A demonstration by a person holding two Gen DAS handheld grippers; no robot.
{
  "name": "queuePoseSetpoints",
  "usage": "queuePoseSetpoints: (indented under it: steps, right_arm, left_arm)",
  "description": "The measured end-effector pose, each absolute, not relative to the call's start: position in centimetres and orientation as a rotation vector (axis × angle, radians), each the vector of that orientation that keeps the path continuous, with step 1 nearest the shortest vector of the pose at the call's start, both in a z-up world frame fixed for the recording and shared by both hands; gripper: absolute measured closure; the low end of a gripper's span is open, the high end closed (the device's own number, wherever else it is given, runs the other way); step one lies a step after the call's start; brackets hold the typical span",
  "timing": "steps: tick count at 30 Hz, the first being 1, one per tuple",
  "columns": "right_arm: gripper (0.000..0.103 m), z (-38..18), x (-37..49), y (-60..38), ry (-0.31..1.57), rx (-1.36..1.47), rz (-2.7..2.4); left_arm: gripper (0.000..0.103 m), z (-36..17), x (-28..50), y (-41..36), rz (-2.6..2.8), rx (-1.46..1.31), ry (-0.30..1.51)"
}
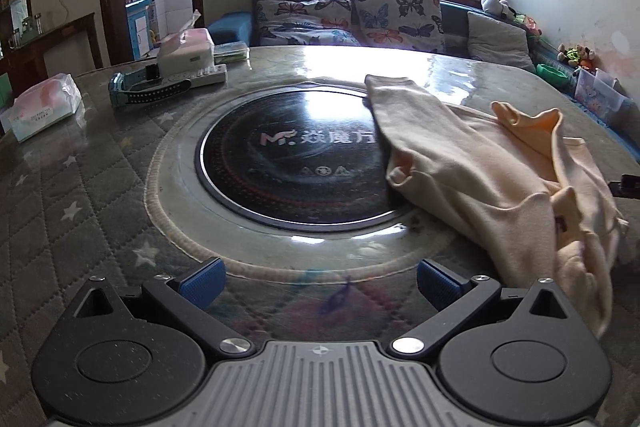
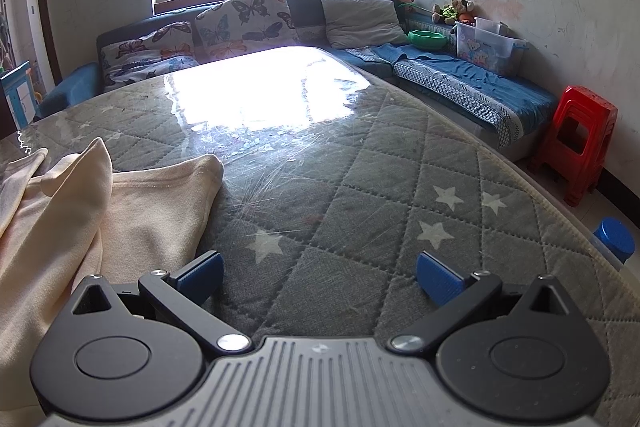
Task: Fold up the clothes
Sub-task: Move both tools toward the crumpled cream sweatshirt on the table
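One garment [image 1: 500,179], pale cream to light peach knit fabric, lies crumpled and unfolded on the quilted star-patterned table cover [image 1: 80,187]. In the left wrist view its long sleeve or leg section extends toward the far side, overlapping the right edge of the round black inset plate [image 1: 288,155]; the bulk is bunched at the right, with raised folds and a small dark label visible. In the right wrist view the garment [image 2: 100,211] occupies the left side, one hemmed edge lying flat.

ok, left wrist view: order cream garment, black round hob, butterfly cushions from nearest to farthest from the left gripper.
From the left gripper, jaws open:
1. Cream garment, right, beside the jaws.
2. Black round hob, straight ahead, mid-table.
3. Butterfly cushions, beyond the table, under the window.
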State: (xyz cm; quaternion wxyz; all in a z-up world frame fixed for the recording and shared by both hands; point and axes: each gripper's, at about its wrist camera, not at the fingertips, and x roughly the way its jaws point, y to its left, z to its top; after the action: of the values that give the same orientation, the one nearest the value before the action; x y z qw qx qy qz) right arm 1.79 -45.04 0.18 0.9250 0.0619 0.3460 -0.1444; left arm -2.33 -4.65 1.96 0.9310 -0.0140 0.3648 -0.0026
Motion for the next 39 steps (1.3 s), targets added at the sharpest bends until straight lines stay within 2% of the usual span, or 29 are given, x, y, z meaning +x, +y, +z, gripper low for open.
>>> queuePoseSetpoints:
  steps: [23,39]
  right_arm:
    - [0.006,1.9,-2.6,-42.6,0.776,0.082,-0.119]
    - [0.009,3.4,-5.2,-40.0,0.735,-0.017,-0.061]
  left_arm:
    - [0.0,3.4,-2.3,-7.3,-0.049,-0.024,0.791]
    - [0.0,3.8,-1.8,-8.4,-0.057,-0.003,0.821]
